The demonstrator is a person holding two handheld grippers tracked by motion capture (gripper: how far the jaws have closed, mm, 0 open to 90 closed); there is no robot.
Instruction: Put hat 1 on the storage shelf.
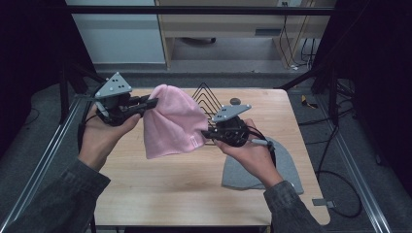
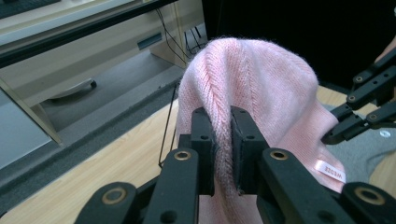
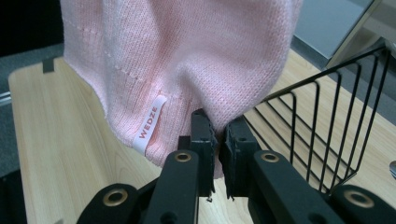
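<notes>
A pink knitted beanie (image 1: 172,121) hangs above the wooden table (image 1: 160,189), stretched between both grippers. My left gripper (image 1: 154,102) is shut on a fold near the hat's crown (image 2: 224,135). My right gripper (image 1: 206,133) is shut on the hem, close to a small white label (image 3: 149,123). In the left gripper view the pink beanie (image 2: 261,88) rises over the jaws, and the right gripper (image 2: 334,135) shows at the right edge. The pink beanie (image 3: 187,51) drapes down over the jaws in the right gripper view, pinched at its lower edge.
A grey beanie (image 1: 265,172) lies flat on the table under my right hand. A black wire rack (image 1: 206,99) stands behind the pink hat, seen close as the wire rack (image 3: 327,130) in the right gripper view. A small dark round object (image 1: 235,101) sits near the far edge.
</notes>
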